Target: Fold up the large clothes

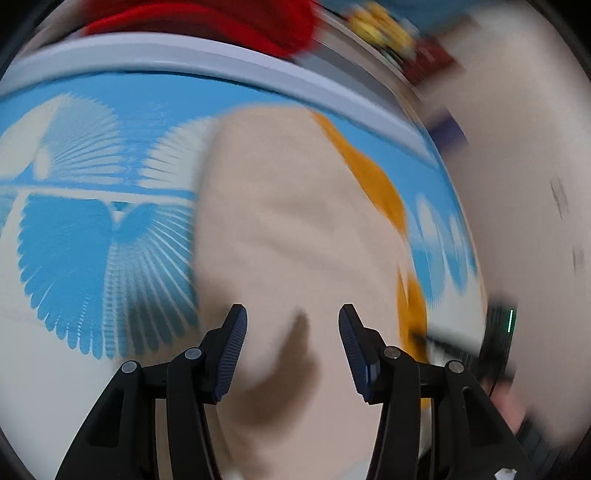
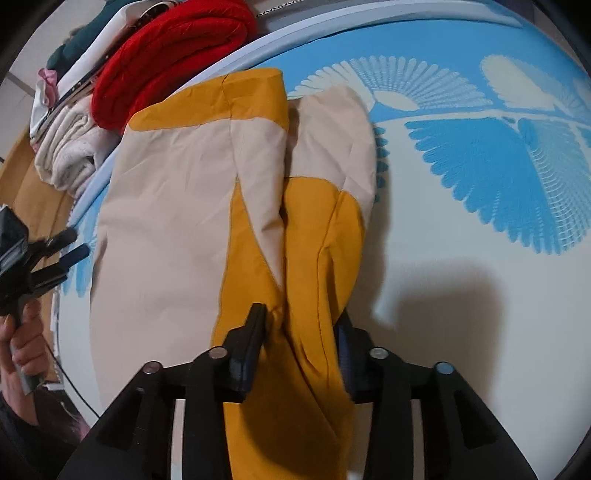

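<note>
In the left wrist view the jaws of the left gripper [image 1: 292,349] stand apart with nothing between the pads; the cream cloth lies below them, untouched. That cloth is the jacket [image 1: 288,229], cream with mustard-yellow patches along its right edge, spread on a bed sheet [image 1: 92,221] printed with blue and white fan-like leaves. The whole view is smeared by motion, so fine detail is lost. A pale raised rim [image 1: 229,59] curves along the far edge of the sheet, and beyond it sits a red bundle [image 1: 207,18]. At the lower right a dark blurred device with a thin green light [image 1: 511,320] shows, too smeared to identify. No writing can be read.

In the right wrist view the jaws of the right gripper [image 2: 301,343] have a bunched fold of the jacket's mustard fabric between them. The cloth touches the left pad and covers the right one, yet I cannot tell whether the pads press on it. The jacket [image 2: 173,206] stretches away from the gripper toward the rim, folded lengthwise, cream on the left and mustard down the middle. To its right the sheet [image 2: 480,177] lies bare, with the gripper's shadow on it. Past the rim are a folded red blanket [image 2: 170,55], a white fluffy pile [image 2: 70,147] and some darker clothes. At the left edge a hand [image 2: 22,332] grips the handle of the left gripper [image 2: 70,245], which hangs beside the jacket's edge, clear of it. No labels or lettering are legible here either.
</note>
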